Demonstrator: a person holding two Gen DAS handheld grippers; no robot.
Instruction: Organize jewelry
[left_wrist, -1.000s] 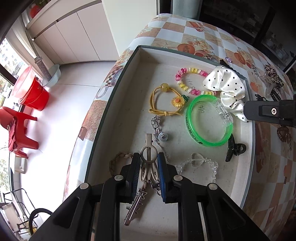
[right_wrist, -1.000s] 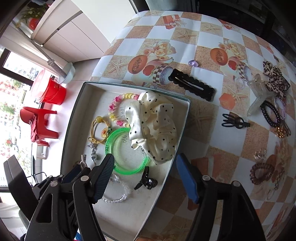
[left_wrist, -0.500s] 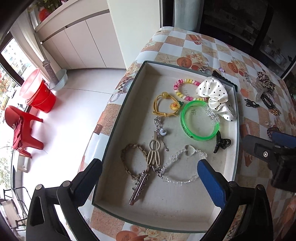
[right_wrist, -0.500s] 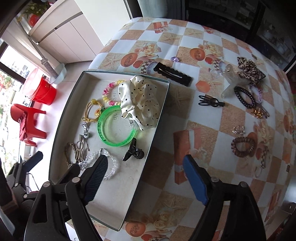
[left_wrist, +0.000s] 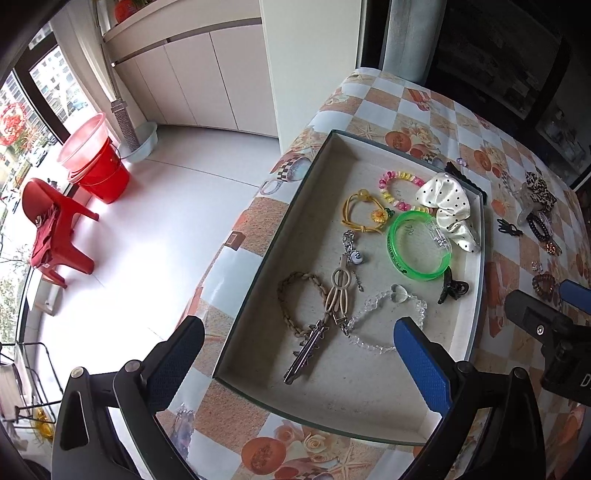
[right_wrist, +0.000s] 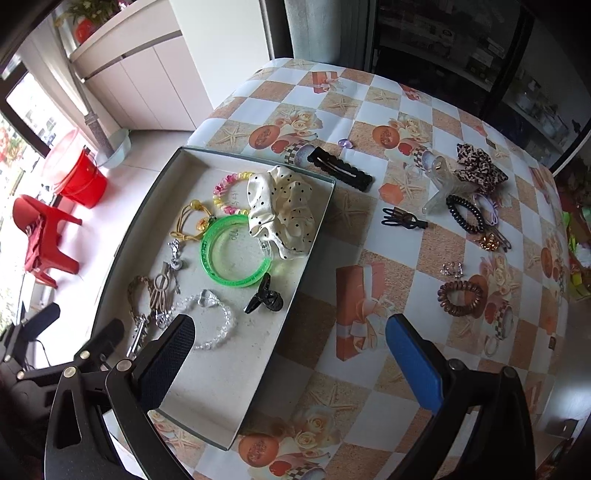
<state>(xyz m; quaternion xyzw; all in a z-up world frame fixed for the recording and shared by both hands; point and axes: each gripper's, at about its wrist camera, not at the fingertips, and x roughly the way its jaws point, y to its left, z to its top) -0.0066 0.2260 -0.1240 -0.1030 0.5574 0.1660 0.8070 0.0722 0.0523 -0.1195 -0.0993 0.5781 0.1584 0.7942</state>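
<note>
Left gripper (left_wrist: 299, 354): jaws spread wide, nothing between the pads; it hangs above the near end of the tray.
Right gripper (right_wrist: 291, 350): jaws opening and already wide, empty; it hangs over the tray's near right edge and the tablecloth beside it.
Tray (left_wrist: 258, 280): shallow, pale inside with a dark rim, lying under and ahead of both grippers on the checked tablecloth (right_wrist: 369, 110).
Metal hair clip (left_wrist: 306, 350): nearest the left gripper, just ahead of its fingertips, lying flat in the tray.
Beige loop clip (left_wrist: 338, 291): just past the metal clip, touching its far end.
Braided bracelet (left_wrist: 295, 295): to the left of those clips, its loop running under them.
Clear bead bracelet (left_wrist: 388, 314): just ahead of the left gripper's blue pad, flat in the tray.
Black claw clip (right_wrist: 264, 295): ahead of the right gripper's dark pad, near the tray's right wall.
Green bangle (right_wrist: 232, 251): farther on, mid-tray, touching the scrunchie.
Yellow cord bracelet (left_wrist: 364, 214): left of the bangle.
Polka-dot scrunchie (right_wrist: 284, 210): at the tray's far right corner, overlapping the pastel bead bracelet (left_wrist: 399, 184).
Brown coil tie (right_wrist: 460, 297): outside the tray, ahead of the right gripper's blue pad.
Black barrette (right_wrist: 340, 168): on the cloth just beyond the tray's far corner.
Leopard bow (right_wrist: 480, 168): farthest right, among other loose hair pieces.
</note>
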